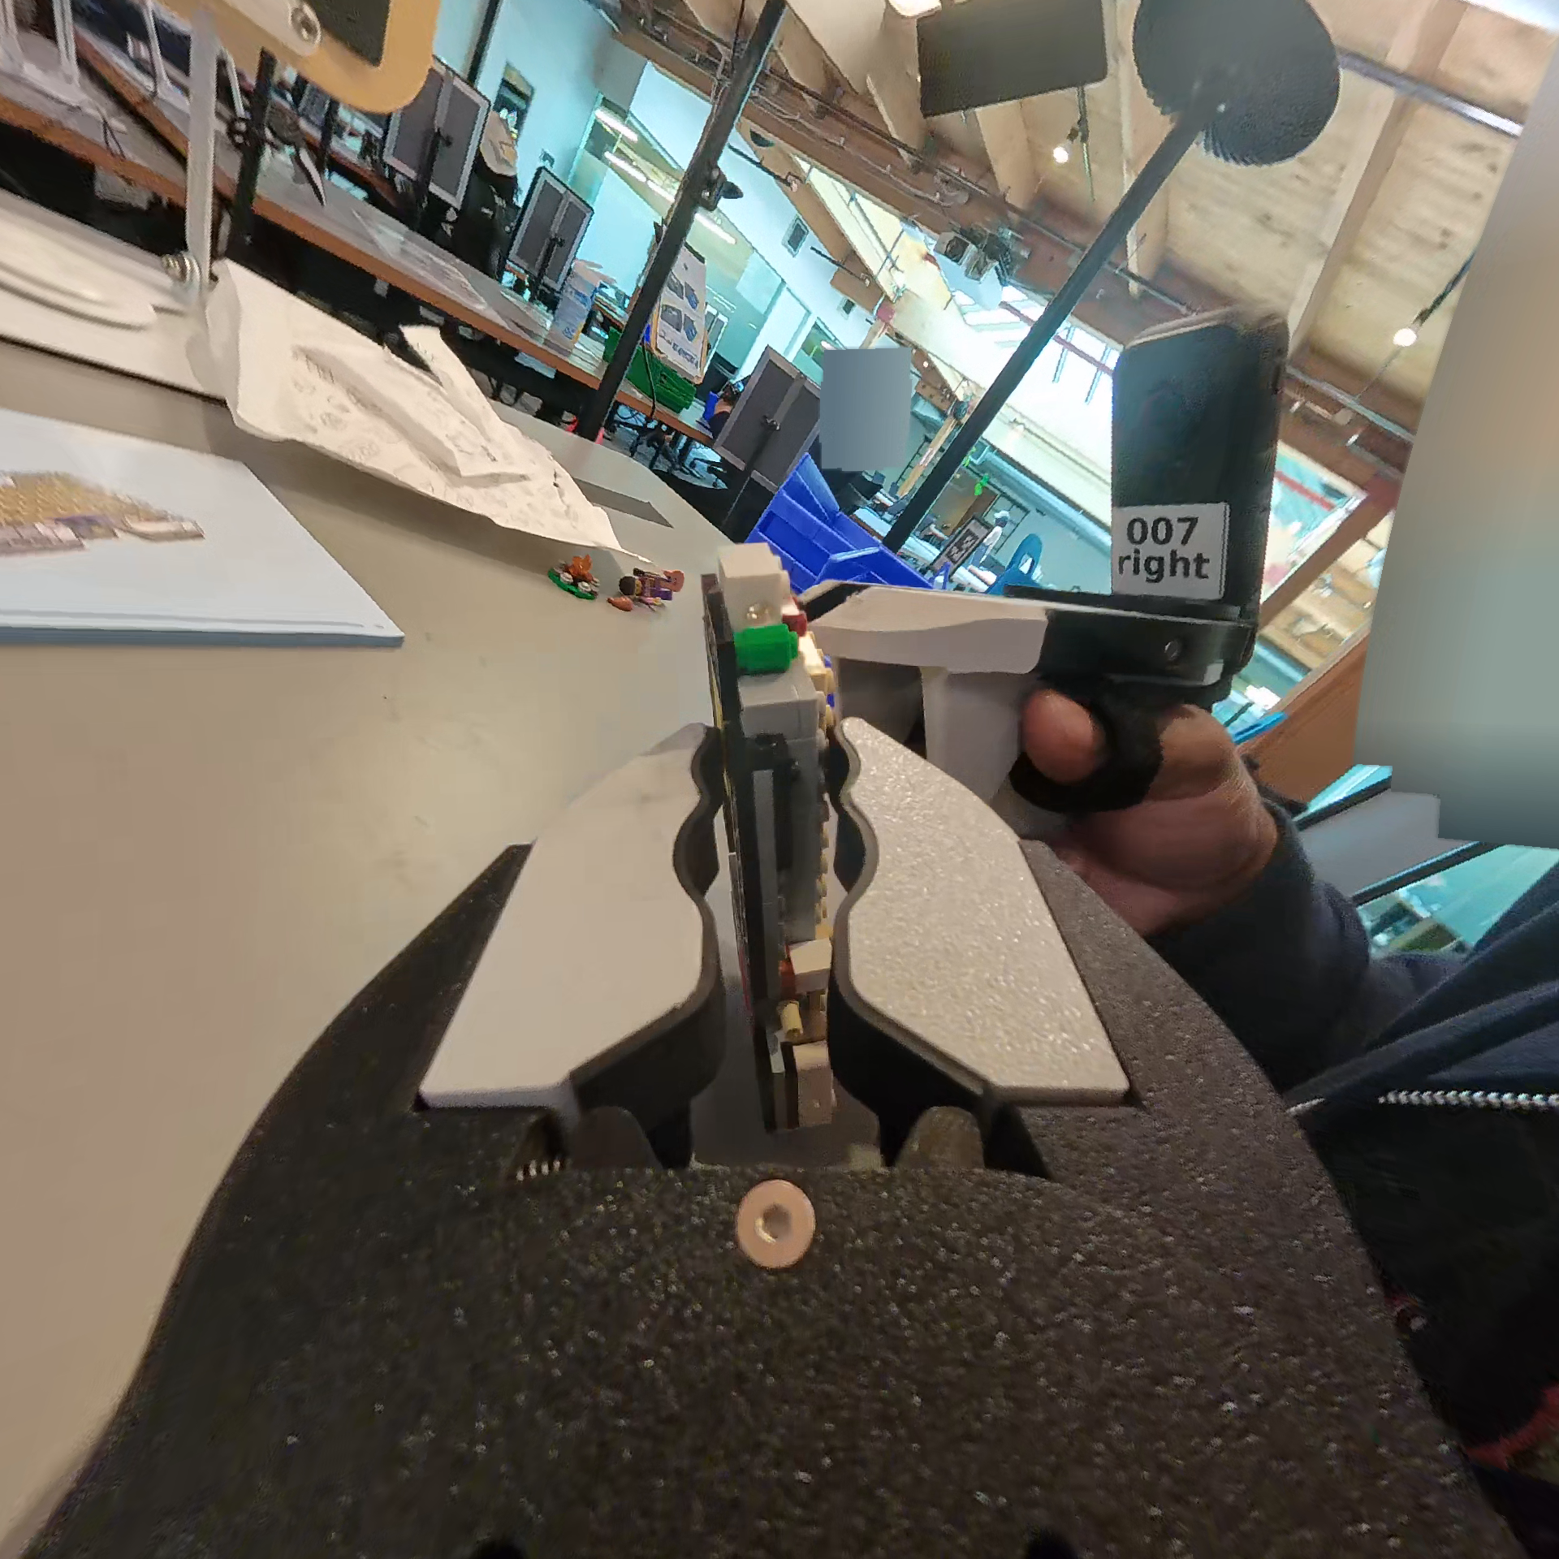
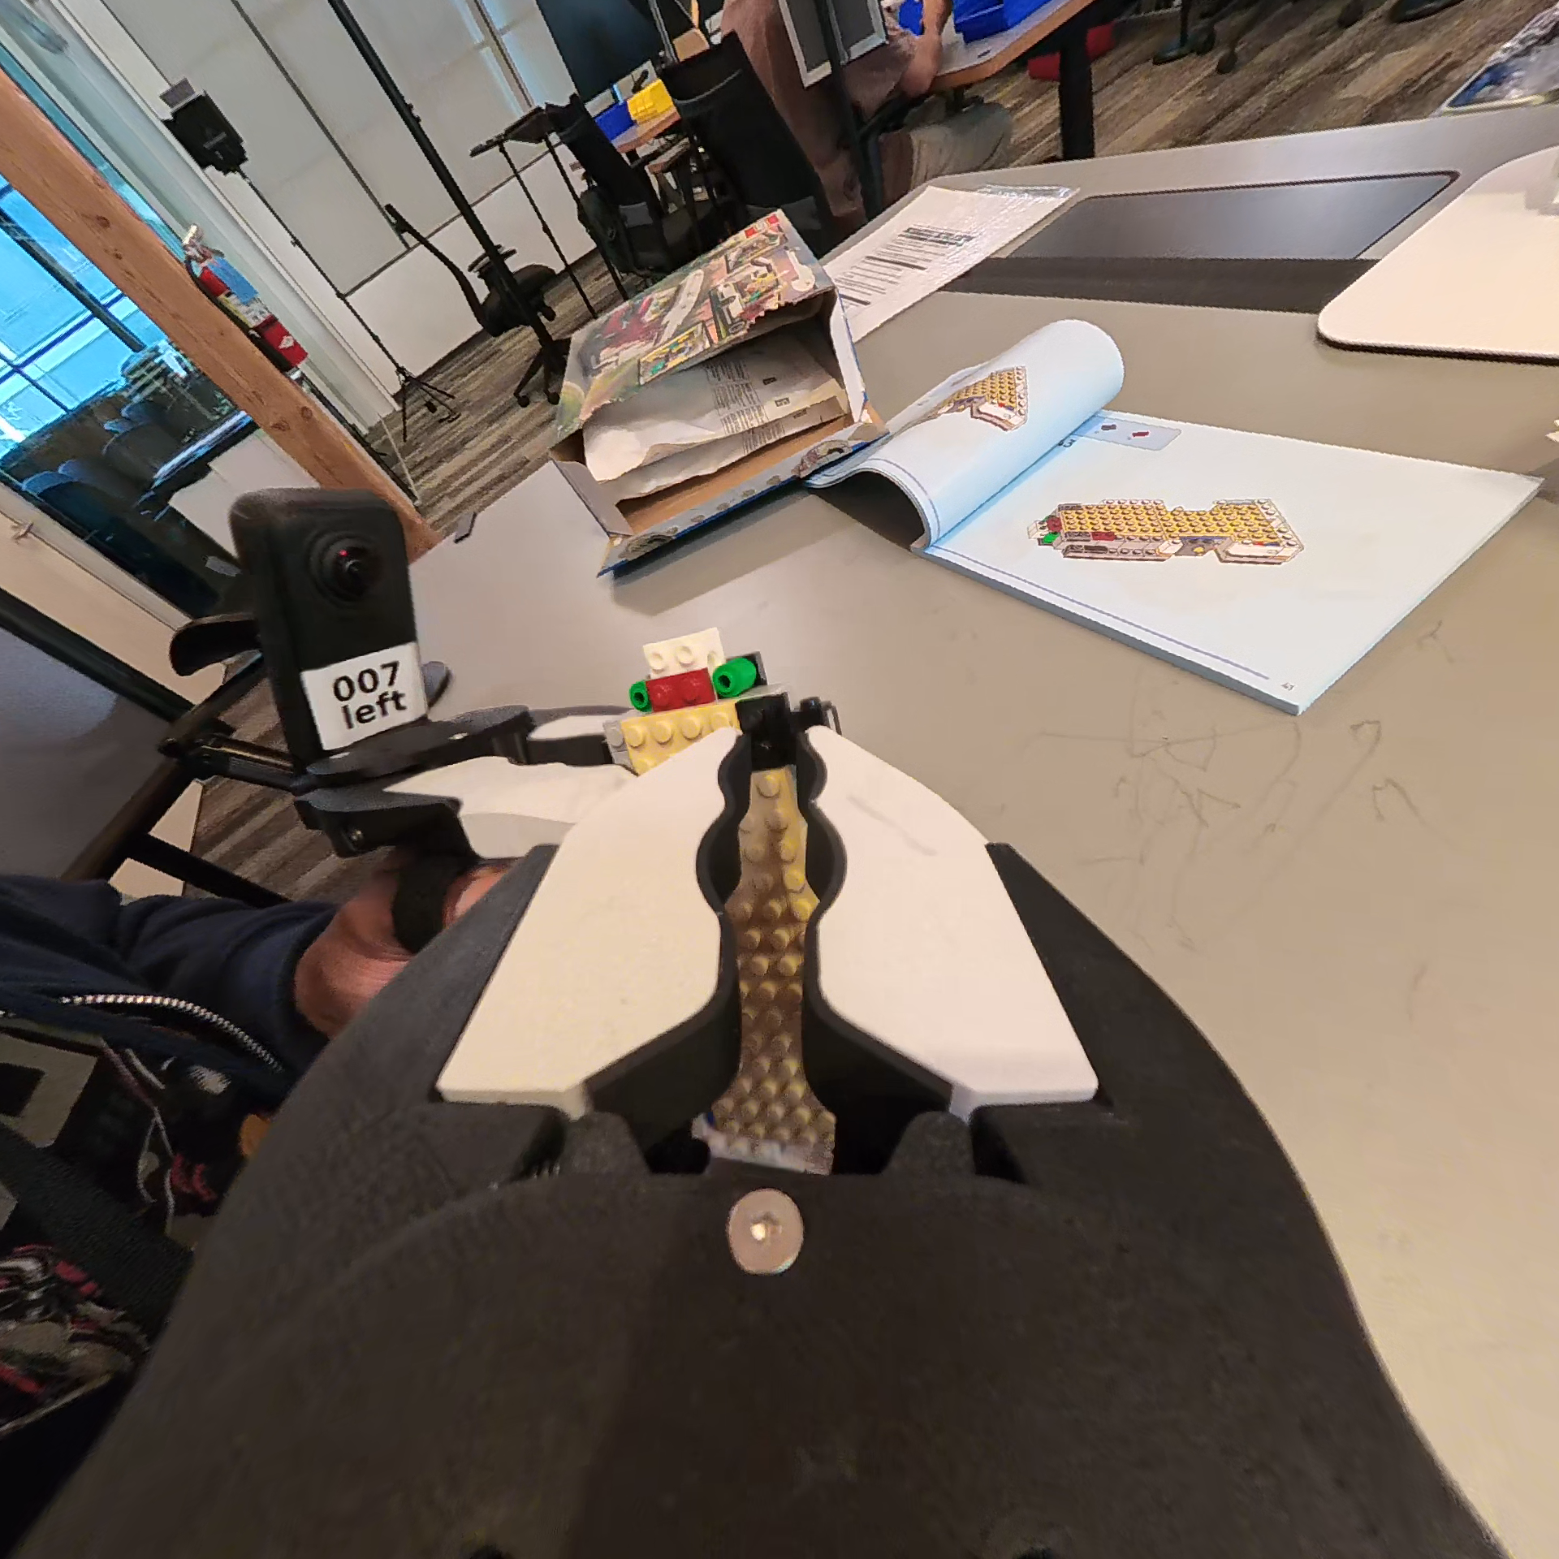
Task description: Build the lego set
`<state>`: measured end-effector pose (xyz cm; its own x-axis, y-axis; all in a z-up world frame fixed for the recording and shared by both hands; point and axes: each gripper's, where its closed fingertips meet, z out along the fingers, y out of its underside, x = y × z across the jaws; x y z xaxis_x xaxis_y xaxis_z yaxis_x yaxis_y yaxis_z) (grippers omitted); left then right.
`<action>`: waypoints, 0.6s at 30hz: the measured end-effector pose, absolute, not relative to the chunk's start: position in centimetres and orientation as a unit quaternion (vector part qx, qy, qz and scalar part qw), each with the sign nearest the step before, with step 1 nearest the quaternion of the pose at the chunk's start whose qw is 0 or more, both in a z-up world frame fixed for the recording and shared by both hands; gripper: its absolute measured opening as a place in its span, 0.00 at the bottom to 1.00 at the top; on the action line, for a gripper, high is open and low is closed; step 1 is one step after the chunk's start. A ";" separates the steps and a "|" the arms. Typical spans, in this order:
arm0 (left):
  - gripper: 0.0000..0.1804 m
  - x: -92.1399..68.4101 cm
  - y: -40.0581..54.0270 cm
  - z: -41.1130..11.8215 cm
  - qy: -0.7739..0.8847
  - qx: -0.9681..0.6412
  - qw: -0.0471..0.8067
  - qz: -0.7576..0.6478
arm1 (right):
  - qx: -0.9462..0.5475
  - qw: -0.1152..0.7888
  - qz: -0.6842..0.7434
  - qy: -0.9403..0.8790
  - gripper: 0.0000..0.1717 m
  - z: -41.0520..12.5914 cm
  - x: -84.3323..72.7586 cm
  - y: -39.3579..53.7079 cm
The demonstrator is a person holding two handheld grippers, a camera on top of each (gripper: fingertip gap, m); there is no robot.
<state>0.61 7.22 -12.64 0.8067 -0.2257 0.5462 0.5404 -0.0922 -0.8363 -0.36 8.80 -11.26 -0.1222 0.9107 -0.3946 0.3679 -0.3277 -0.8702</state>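
Note:
My left gripper is shut on a brick assembly and holds it edge-on above the grey table. The assembly has a black plate, grey bricks and a tan studded face. A white brick, a green piece and a red brick sit at its far end. My right gripper is shut on a small black piece at the assembly's edge, above the tan studs. Each gripper shows in the other's view, the right and the left.
An open instruction booklet lies to the right on the table, with a torn box of papers behind it. Small figure parts and loose printed sheets lie farther off. Blue bins stand beyond the table edge. My left and right fingertips are right by each other.

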 end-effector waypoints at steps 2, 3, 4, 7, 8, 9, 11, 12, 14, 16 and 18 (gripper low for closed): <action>0.13 0.7 7.1 -12.4 -0.101 -0.681 0.670 -0.277 | -0.605 0.250 0.543 -0.525 0.06 -11.1 -0.2 8.7; 0.13 0.7 7.1 -12.3 -0.095 -0.680 0.673 -0.276 | -0.601 0.250 0.547 -0.527 0.06 -10.9 -0.2 8.6; 0.13 0.7 7.0 -12.2 -0.090 -0.678 0.675 -0.275 | -0.596 0.249 0.550 -0.529 0.06 -10.8 -0.2 8.5; 0.13 0.8 6.8 -12.0 -0.077 -0.675 0.679 -0.279 | -0.583 0.246 0.555 -0.540 0.06 -10.5 0.0 8.3; 0.13 0.9 6.8 -11.9 -0.073 -0.673 0.680 -0.282 | -0.577 0.249 0.554 -0.546 0.06 -10.4 0.0 8.2; 0.13 1.0 6.7 -11.8 -0.069 -0.672 0.681 -0.284 | -0.570 0.253 0.553 -0.552 0.06 -10.3 0.1 8.2; 0.13 1.1 6.6 -11.7 -0.062 -0.671 0.681 -0.287 | -0.557 0.265 0.544 -0.568 0.06 -10.2 0.2 8.0; 0.13 1.1 6.6 -11.7 -0.059 -0.671 0.680 -0.288 | -0.551 0.271 0.539 -0.577 0.06 -10.2 0.2 8.0; 0.13 1.2 6.6 -11.7 -0.055 -0.672 0.680 -0.287 | -0.537 0.285 0.526 -0.594 0.07 -10.1 0.3 8.0; 0.13 1.2 6.6 -11.7 -0.051 -0.675 0.679 -0.284 | -0.522 0.301 0.513 -0.611 0.07 -10.1 0.3 8.0; 0.13 1.3 6.6 -11.7 -0.047 -0.676 0.678 -0.284 | -0.504 0.318 0.501 -0.628 0.07 -10.1 0.4 8.1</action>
